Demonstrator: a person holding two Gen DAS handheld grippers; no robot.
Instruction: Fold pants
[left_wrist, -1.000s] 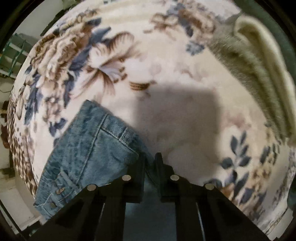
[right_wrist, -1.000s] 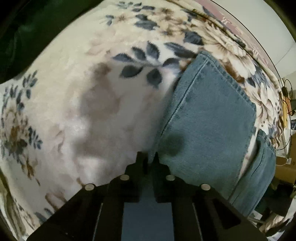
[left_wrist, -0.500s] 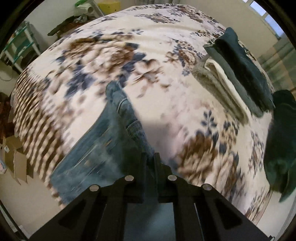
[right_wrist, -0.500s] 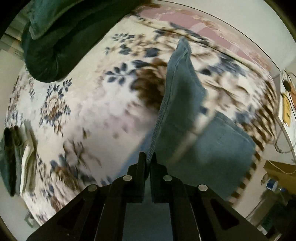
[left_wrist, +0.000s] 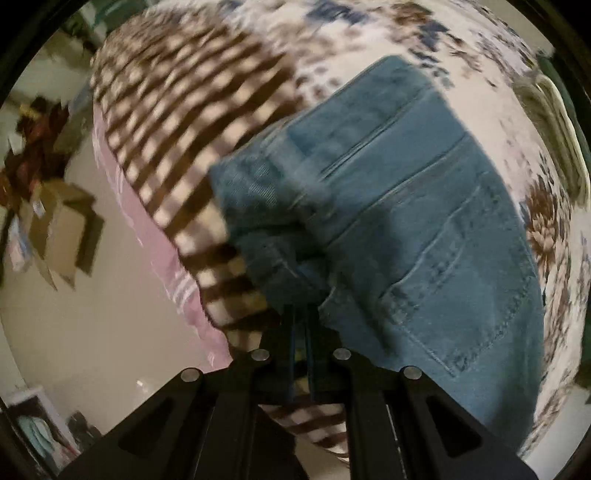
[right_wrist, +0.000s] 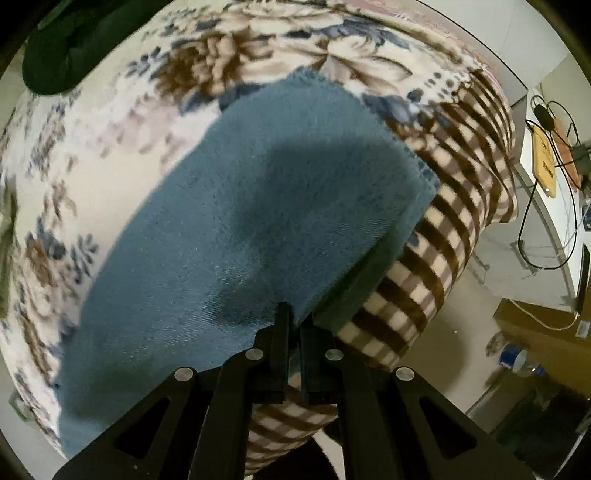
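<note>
Cardboard box (left_wrist: 62, 236) on floor beside bed, blurred; contents not discernible. Second brown box (right_wrist: 543, 332) on floor at right of right wrist view, closed side toward camera, contents likewise hidden. Left gripper (left_wrist: 301, 314): fingers drawn nearly together, thin sliver of gap only, blue denim pinched between the tips. Right gripper (right_wrist: 291, 317): fingers likewise nearly closed, clamped on a denim edge at the tips. Jeans (left_wrist: 424, 221) spread over floral blanket (left_wrist: 498, 55) near the bed edge, doubled over on themselves; back pocket with stitching (left_wrist: 461, 295) facing up just right of left gripper, bunched fold of fabric directly ahead of the left tips. In right wrist view, plain denim panel (right_wrist: 258, 206) extending forward and left from the right tips, lower layer showing beneath its right edge, far corner reaching the checked border (right_wrist: 443, 240) of the blanket. Both grip points at the near edge of the garment, over the checked border where blanket drapes off the bed. Left view motion-blurred, so exact part of garment pinched probably a hem or waistband edge. Dark green cloth (right_wrist: 66, 48) at far corner of bed.
</note>
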